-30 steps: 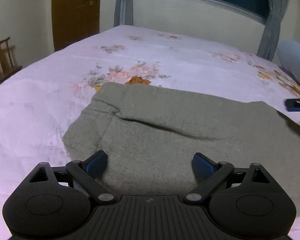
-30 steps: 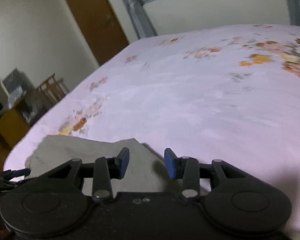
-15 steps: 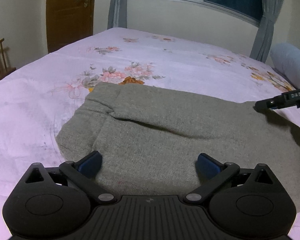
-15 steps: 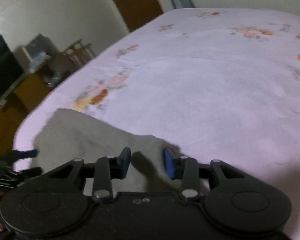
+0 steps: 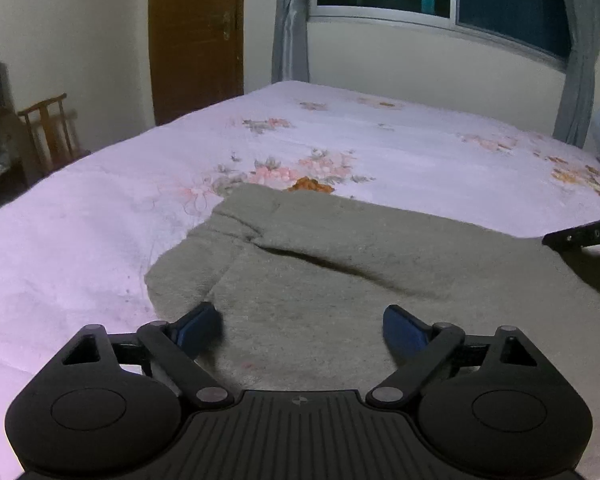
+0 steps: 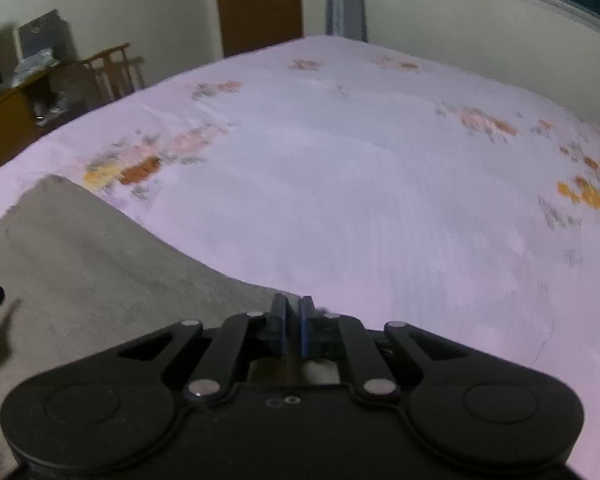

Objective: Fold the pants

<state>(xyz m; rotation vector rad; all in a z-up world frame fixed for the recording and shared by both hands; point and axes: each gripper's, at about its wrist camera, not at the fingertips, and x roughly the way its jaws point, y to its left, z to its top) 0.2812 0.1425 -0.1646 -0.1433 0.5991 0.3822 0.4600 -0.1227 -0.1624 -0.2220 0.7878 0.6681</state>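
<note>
We have our right gripper (image 6: pixel 293 326) just pinched onto the pants (image 5: pixel 340 280) edge, left gripper (image 5: pixel 300 326) spread empty above them, so next we grab, then fold

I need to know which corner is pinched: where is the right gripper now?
In the right wrist view the right gripper sits at the pants' right edge on the floral bedsheet, jaws closed there.
</note>
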